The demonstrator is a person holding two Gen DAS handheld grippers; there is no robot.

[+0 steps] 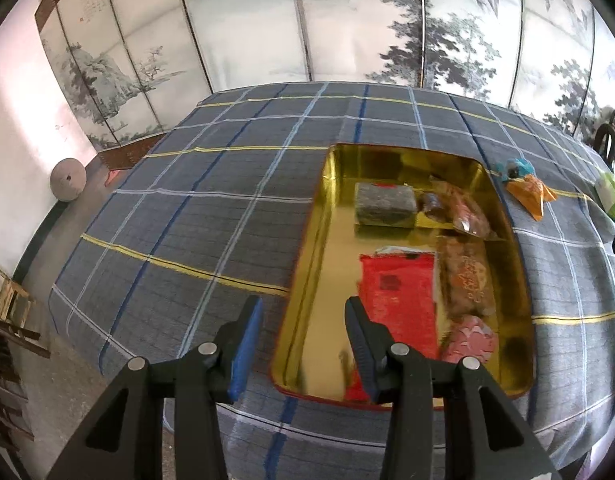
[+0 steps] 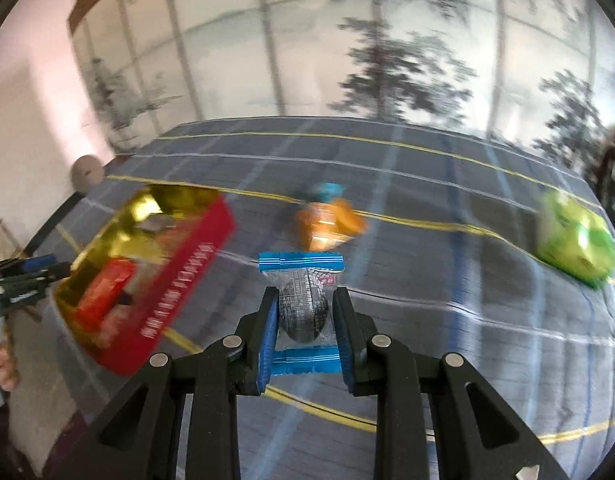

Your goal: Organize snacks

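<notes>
- Right gripper (image 2: 304, 314) clamped on blue-ended snack packet (image 2: 301, 304), held above plaid tablecloth (image 2: 467, 320), right of the tin
- Left gripper (image 1: 303, 344) part open, nothing between pads, hovering at near left corner of gold tin (image 1: 307, 280)
- Inside tin: red packet (image 1: 399, 300), grey block (image 1: 383, 204) toward far end, brown wrapped snacks (image 1: 465, 280) along right wall
- Orange packet (image 2: 327, 220) on cloth right of tin, beyond held packet
- Green packet (image 2: 575, 240) well right of tin

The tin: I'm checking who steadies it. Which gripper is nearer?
Left. The left gripper hangs over the tin's near rim; the right gripper, holding a blue-ended snack, is off beside it.
</notes>
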